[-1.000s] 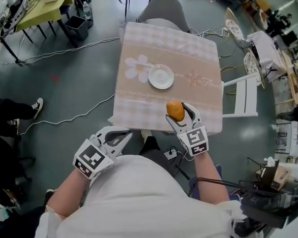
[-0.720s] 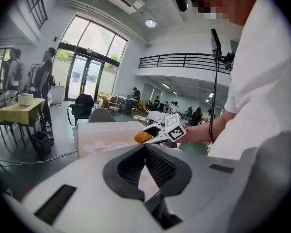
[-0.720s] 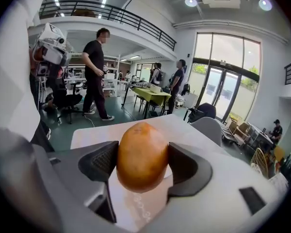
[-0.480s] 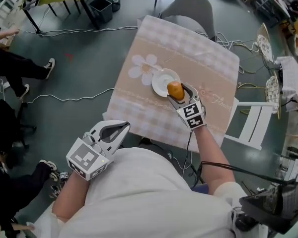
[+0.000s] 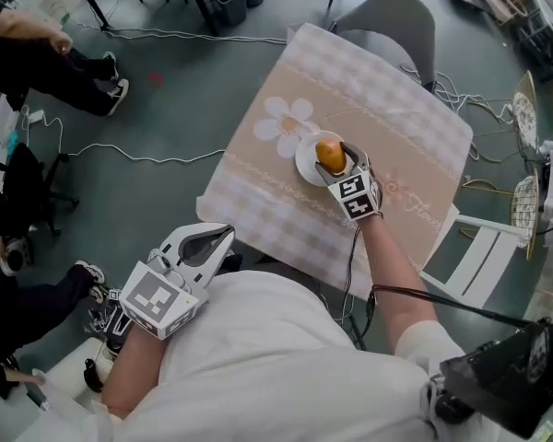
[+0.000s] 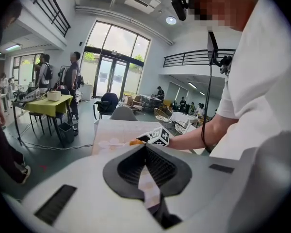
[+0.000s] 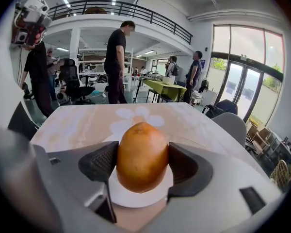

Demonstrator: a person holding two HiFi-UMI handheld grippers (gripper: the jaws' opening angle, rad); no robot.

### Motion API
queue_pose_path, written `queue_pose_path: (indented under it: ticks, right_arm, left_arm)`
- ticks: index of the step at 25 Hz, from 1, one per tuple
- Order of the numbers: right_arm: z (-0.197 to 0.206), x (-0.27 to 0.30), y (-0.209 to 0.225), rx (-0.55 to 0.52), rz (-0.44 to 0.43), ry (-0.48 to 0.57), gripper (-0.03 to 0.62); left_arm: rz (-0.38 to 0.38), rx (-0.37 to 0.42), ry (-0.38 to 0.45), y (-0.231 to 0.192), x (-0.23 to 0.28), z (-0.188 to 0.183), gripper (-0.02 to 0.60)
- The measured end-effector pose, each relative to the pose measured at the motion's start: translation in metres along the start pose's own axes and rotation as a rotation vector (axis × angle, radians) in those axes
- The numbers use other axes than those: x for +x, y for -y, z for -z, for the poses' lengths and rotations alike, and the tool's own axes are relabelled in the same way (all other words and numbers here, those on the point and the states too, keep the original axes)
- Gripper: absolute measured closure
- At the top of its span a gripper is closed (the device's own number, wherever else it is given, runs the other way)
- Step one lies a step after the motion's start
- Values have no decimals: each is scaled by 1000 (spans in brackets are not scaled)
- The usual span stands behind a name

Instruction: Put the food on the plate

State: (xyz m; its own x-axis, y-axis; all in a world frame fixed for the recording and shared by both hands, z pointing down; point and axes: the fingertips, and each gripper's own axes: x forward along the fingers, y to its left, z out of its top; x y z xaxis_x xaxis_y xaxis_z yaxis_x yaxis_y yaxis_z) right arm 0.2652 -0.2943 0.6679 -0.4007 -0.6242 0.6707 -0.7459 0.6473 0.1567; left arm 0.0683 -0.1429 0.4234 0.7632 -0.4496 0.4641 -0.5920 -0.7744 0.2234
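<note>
An orange-brown oval food item [image 5: 330, 155] is clamped between the jaws of my right gripper [image 5: 336, 159], just above a small white plate [image 5: 306, 168] in the middle of the checked tablecloth. In the right gripper view the food [image 7: 141, 155] stands upright between the dark pads, and the plate's white rim [image 7: 141, 199] shows directly beneath it; I cannot tell whether the two touch. My left gripper [image 5: 214, 243] is held back off the table's near corner, close to my body. Its jaws [image 6: 145, 145] meet at the tips with nothing between them.
The square table [image 5: 396, 99] carries a beige cloth with a flower print [image 5: 288, 118]. A grey chair [image 5: 387, 17] stands at its far side and a white chair [image 5: 475, 247] at its right. Cables [image 5: 147, 159] trail over the floor on the left, near seated people's legs [image 5: 74, 58].
My right gripper has carried the food from the table's near edge forward to over the plate. The left gripper has stayed back by my body.
</note>
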Motion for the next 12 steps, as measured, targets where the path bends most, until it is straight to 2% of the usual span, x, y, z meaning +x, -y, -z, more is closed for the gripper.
queue_pose_path:
  ticks: [6, 12]
  right_arm:
    - [4, 11, 4, -27, -12, 2, 257]
    - [5, 11, 4, -15, -21, 29, 256]
  left_arm:
    - [-43, -17, -21, -1, 4, 2, 572]
    - [-32, -16, -30, 5, 11, -1, 572]
